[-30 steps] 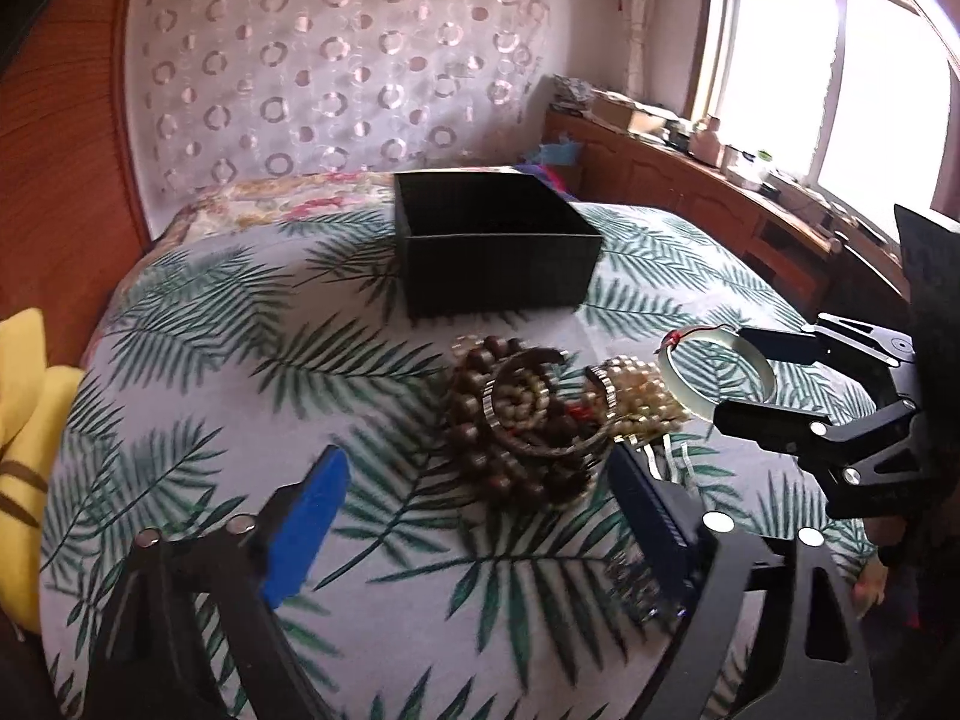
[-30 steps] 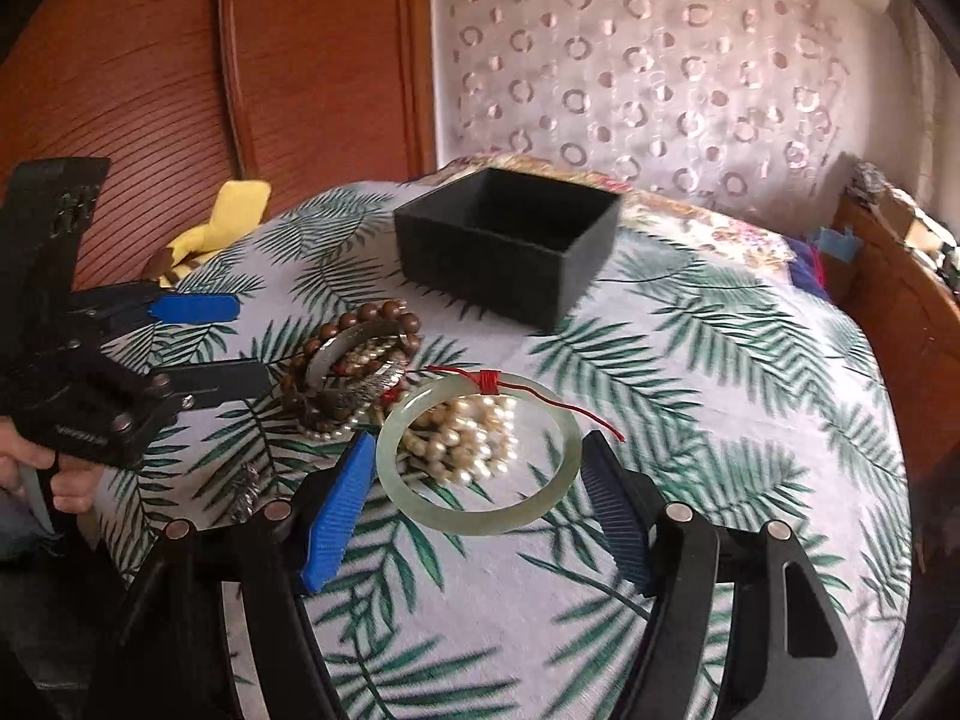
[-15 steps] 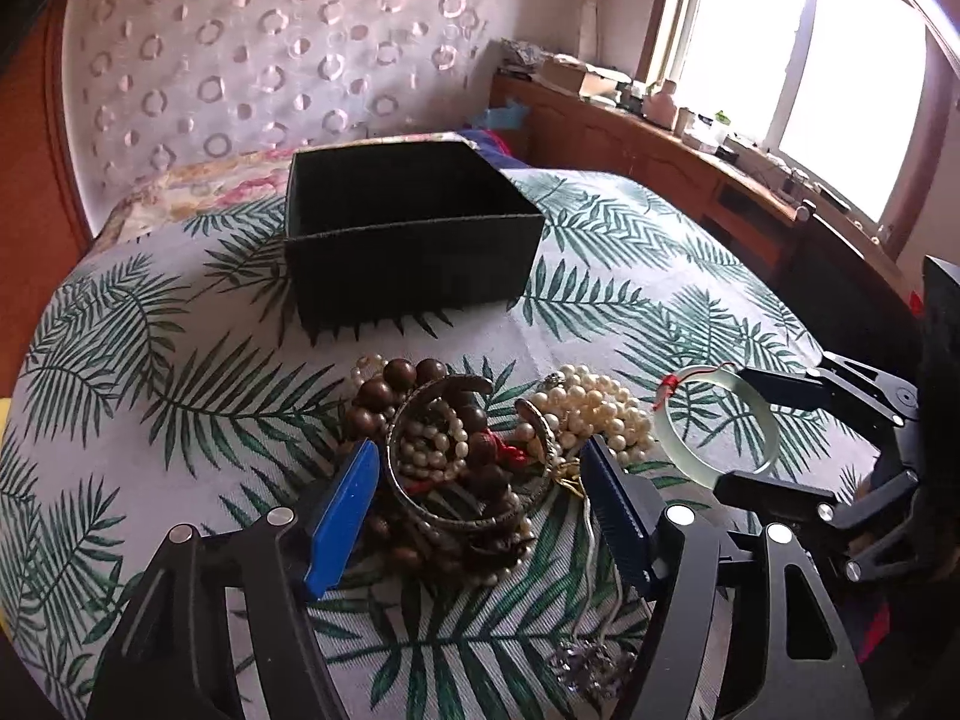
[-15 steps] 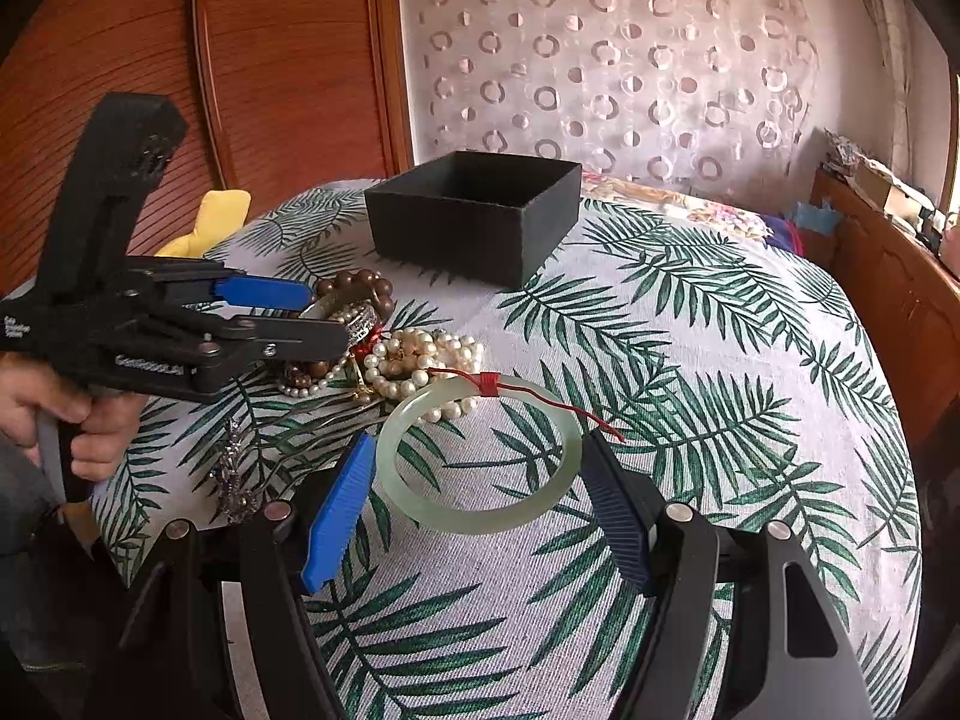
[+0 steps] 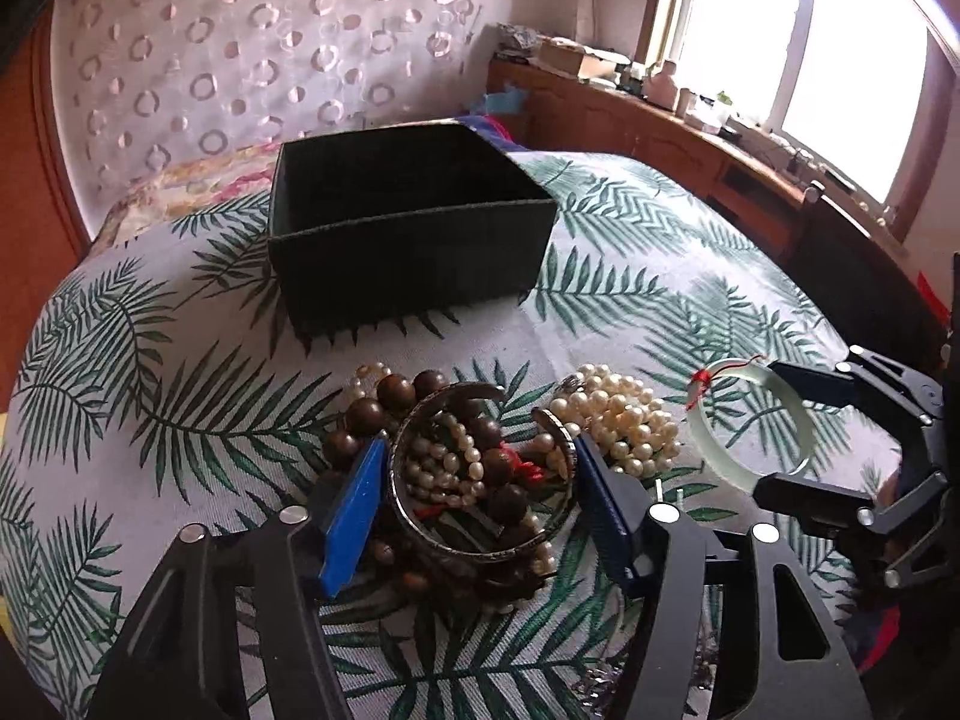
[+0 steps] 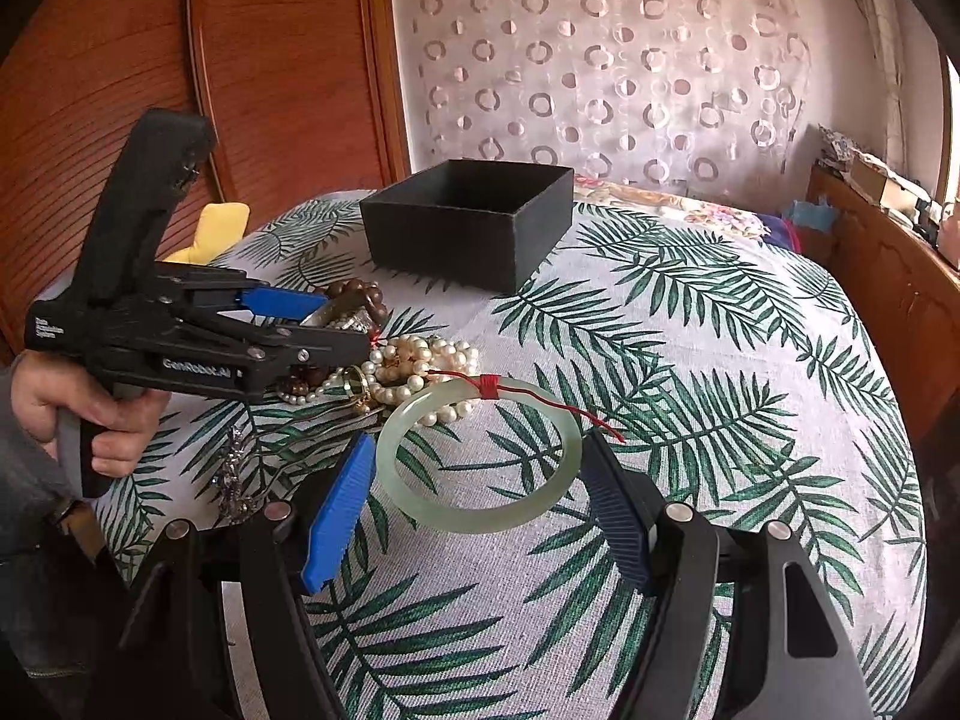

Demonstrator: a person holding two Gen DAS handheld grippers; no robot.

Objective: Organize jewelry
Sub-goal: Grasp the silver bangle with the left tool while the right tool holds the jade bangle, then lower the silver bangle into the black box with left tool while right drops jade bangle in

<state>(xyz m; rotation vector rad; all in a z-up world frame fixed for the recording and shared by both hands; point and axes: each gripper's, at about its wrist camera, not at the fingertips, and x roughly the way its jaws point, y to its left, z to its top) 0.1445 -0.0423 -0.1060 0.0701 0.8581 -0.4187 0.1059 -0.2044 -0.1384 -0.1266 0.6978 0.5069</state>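
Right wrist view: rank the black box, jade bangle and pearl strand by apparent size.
1. black box
2. jade bangle, though its nearness to the camera inflates it
3. pearl strand, partly hidden by the bangle

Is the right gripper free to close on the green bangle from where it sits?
Probably yes. The right gripper is open with a finger on each side of the green bangle, which lies flat on the tablecloth. Only the far rim touches the pearls.
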